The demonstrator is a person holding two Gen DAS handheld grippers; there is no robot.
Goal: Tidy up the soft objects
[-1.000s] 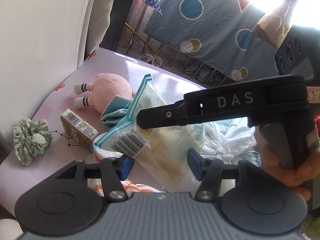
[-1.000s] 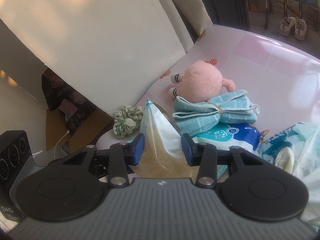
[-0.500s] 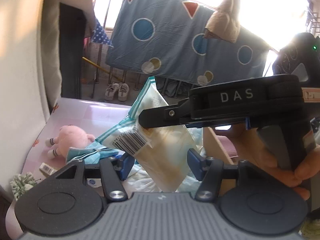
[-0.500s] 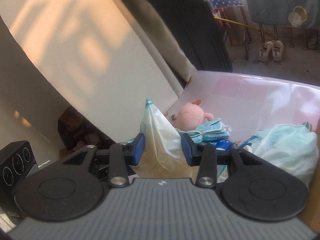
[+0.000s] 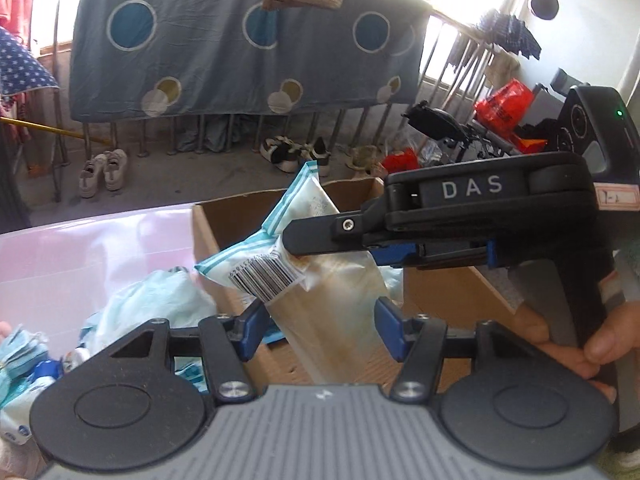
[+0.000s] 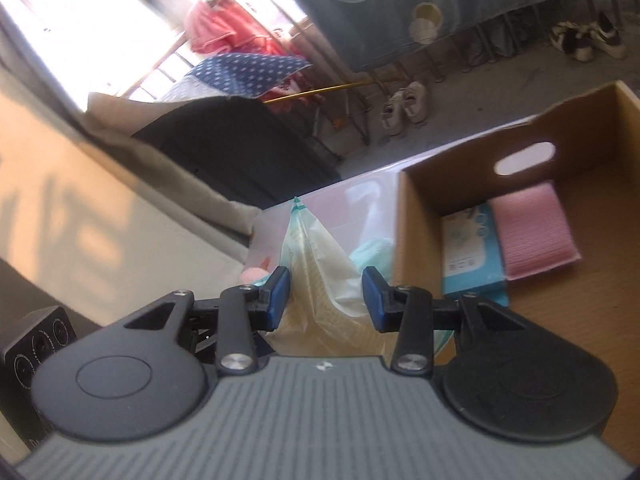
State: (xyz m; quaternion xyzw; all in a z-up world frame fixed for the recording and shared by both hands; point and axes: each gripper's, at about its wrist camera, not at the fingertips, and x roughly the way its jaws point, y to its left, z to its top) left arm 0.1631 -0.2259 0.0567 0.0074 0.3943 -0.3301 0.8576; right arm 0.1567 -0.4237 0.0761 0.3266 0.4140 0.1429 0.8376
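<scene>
A clear plastic packet point(image 5: 328, 284) with a teal edge and a barcode hangs in the air between both grippers. My right gripper point(image 6: 326, 300) is shut on it; the left wrist view shows its black fingers point(image 5: 336, 236) pinching the packet's upper part. My left gripper point(image 5: 316, 326) has its blue pads on either side of the packet's lower part, shut on it. The packet point(image 6: 320, 276) hangs by the left wall of an open cardboard box point(image 6: 416, 208). In the box lie a blue pack point(image 6: 472, 252) and a pink cloth point(image 6: 532, 232).
The pink table point(image 5: 80, 256) holds a pale blue plastic bag point(image 5: 152, 304), a folded teal cloth point(image 5: 20, 348) and a wipes pack point(image 5: 16, 412) at lower left. A bit of the pink plush point(image 6: 254, 274) shows behind my right fingers. Shoes and hung bedding are behind the table.
Both grippers carried the packet up off the table and to the right, from beside the pink plush to the cardboard box. The plush, scrunchie and small carton have left the left view.
</scene>
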